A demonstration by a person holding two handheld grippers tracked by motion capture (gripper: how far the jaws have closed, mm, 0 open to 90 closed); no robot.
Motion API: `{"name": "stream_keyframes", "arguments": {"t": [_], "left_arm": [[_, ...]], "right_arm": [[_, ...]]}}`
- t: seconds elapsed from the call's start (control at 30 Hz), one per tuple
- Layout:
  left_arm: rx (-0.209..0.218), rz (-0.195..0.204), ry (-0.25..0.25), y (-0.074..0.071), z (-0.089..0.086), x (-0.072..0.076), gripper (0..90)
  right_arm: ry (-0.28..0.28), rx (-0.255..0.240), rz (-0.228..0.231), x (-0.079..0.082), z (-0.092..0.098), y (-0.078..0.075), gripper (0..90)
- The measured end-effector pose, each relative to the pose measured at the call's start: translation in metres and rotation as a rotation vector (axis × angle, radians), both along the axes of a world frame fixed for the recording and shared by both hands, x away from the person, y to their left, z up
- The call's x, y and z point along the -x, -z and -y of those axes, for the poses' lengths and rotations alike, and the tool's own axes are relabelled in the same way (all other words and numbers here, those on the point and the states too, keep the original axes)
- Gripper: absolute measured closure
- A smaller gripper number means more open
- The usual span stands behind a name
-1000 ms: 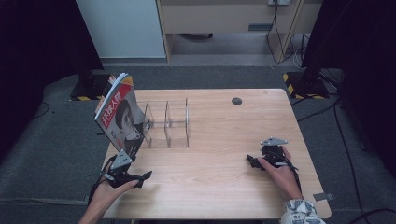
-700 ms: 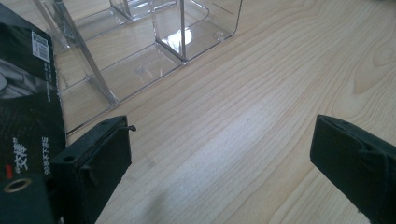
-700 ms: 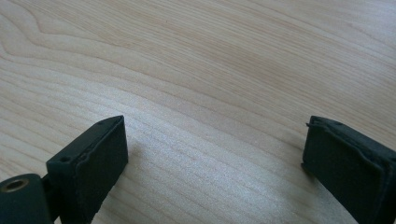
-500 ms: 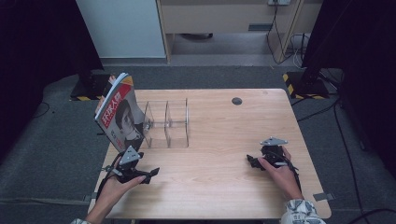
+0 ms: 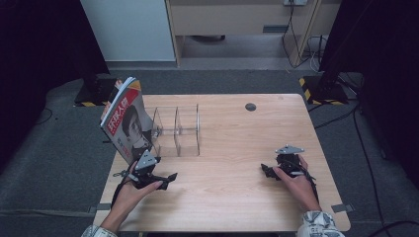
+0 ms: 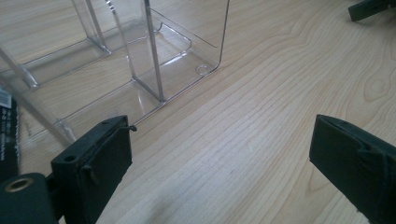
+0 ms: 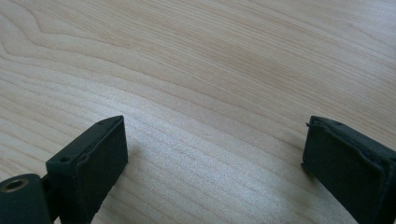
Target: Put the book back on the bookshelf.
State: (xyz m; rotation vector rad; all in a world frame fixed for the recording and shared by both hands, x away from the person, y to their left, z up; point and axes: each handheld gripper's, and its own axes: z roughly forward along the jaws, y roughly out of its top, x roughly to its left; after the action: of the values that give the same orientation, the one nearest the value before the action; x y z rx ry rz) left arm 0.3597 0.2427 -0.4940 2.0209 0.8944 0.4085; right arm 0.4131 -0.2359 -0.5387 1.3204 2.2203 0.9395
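A magazine point(image 5: 126, 121) with a red-and-white cover stands tilted in the leftmost slot of a clear acrylic rack point(image 5: 178, 131) at the table's left. My left gripper point(image 5: 165, 180) sits just in front of the rack, open and empty. In the left gripper view its jaws point(image 6: 219, 135) stand wide apart over bare wood, with the rack's near corner point(image 6: 154, 60) just ahead and the magazine's edge point(image 6: 7, 135) at the far left. My right gripper point(image 5: 267, 172) rests low at the table's right, also open; in the right gripper view its jaws point(image 7: 215, 130) frame bare wood.
The wooden table point(image 5: 237, 143) has a small dark round disc point(image 5: 250, 106) near its far edge. The rack's two right slots hold nothing. The right gripper point(image 6: 369, 7) shows far off in the left gripper view. Dark floor, cables and black stands surround the table.
My left gripper has moved right and slightly forward, ending closer to the rack's front. The right gripper and the magazine have stayed put.
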Motion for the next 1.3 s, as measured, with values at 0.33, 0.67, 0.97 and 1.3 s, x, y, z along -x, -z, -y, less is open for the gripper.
{"name": "stream_keyframes", "arguments": {"t": [0.33,0.67,0.97,1.3], "left_arm": [[0.026,-0.001,0.01,-0.002,0.024,-0.009,4.6],[0.018,-0.024,0.059,0.002,0.053,-0.011,4.6],[-0.02,-0.042,0.129,0.011,0.09,-0.012,4.9],[-0.031,-0.065,0.185,0.022,0.126,-0.018,5.3]], "right_arm": [[-0.002,0.001,0.003,0.001,0.0,0.0,6.9],[-0.002,0.0,0.001,0.001,0.0,0.0,6.9],[-0.002,0.001,0.001,0.001,0.0,0.0,6.8],[-0.007,0.003,-0.001,0.001,0.0,0.0,6.8]]}}
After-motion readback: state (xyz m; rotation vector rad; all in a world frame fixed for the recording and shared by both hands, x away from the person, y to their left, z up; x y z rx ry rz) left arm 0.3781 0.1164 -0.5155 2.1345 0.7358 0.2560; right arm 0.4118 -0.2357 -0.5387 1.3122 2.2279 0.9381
